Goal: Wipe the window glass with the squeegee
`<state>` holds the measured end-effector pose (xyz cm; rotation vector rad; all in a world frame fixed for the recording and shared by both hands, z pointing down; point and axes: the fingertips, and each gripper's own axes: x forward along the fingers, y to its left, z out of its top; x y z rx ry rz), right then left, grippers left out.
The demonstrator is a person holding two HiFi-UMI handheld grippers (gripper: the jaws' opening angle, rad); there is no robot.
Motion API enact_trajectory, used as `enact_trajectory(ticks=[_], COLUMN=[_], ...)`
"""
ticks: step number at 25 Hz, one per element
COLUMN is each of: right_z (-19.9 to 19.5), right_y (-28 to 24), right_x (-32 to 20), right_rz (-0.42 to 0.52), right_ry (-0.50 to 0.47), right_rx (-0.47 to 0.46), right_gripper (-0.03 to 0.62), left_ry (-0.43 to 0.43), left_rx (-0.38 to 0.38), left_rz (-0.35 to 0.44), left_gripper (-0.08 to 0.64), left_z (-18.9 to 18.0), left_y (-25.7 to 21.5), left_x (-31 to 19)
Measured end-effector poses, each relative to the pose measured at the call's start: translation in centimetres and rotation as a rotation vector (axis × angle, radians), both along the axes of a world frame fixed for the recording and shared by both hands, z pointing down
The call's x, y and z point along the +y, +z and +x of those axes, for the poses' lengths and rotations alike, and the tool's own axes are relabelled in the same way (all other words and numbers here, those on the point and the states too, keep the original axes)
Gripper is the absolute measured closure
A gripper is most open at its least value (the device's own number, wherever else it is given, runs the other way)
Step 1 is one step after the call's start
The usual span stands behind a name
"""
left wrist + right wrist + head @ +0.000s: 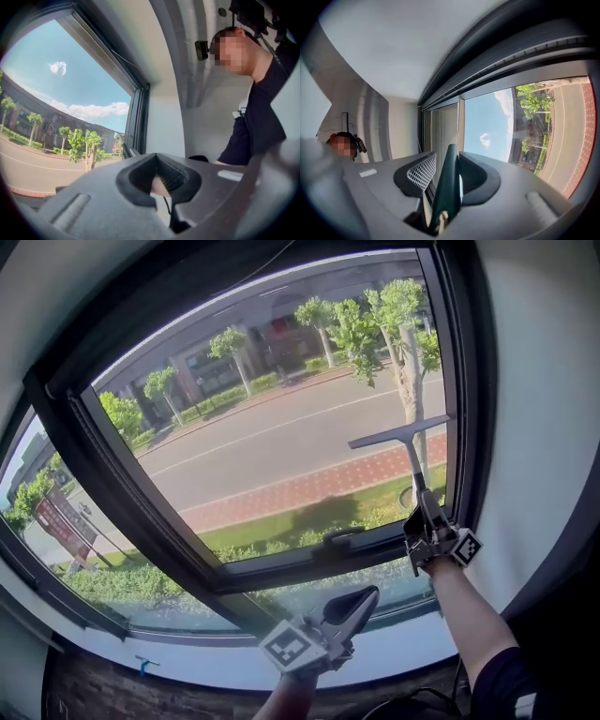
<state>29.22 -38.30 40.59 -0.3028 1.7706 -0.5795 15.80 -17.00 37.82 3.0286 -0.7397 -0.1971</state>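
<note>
The squeegee (399,434) rests its pale blade flat on the window glass (272,442), in the pane's right part, with its thin handle running down. My right gripper (425,514) is shut on that handle low at the pane's right corner. In the right gripper view the dark green handle (449,183) stands upright between the jaws of the right gripper (451,174). My left gripper (364,600) hovers below the sash near the sill, shut and holding nothing. In the left gripper view the left gripper (159,182) has its jaws together with nothing between them.
A dark window frame (466,381) borders the pane, with a sash handle (339,538) on its bottom rail. A white sill (394,651) lies below and a white wall (548,418) stands to the right. A person in a dark shirt (262,112) shows in the left gripper view.
</note>
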Motion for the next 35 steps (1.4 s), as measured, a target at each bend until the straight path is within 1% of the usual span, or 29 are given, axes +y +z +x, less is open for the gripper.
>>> enact_trajectory(ticks=[16,19,22,35], right_z=[0.2,0.2,0.1,0.4], right_y=[6.8,7.9,9.0,13.7], right_x=[1.0,1.2,1.3,2.0], right_rz=[-0.125,-0.133,-0.161,-0.224], right_ry=[-0.002,0.003,-0.002,0.008], right_rx=[0.023,0.033,0.026,0.025], right_gripper=[0.436,0.436,0.436,0.436], left_ry=[0.025,0.024,0.02,0.015], left_rx=[-0.011,-0.014,-0.018,-0.025], left_rz=[-0.073,-0.08,-0.091,-0.122], left_gripper=[0.557,0.557,0.557,0.557], left_z=[1.8,1.9,1.8,1.8], left_y=[2.1,2.3,2.8,3.9], left_x=[0.7,0.8,0.8,0.9])
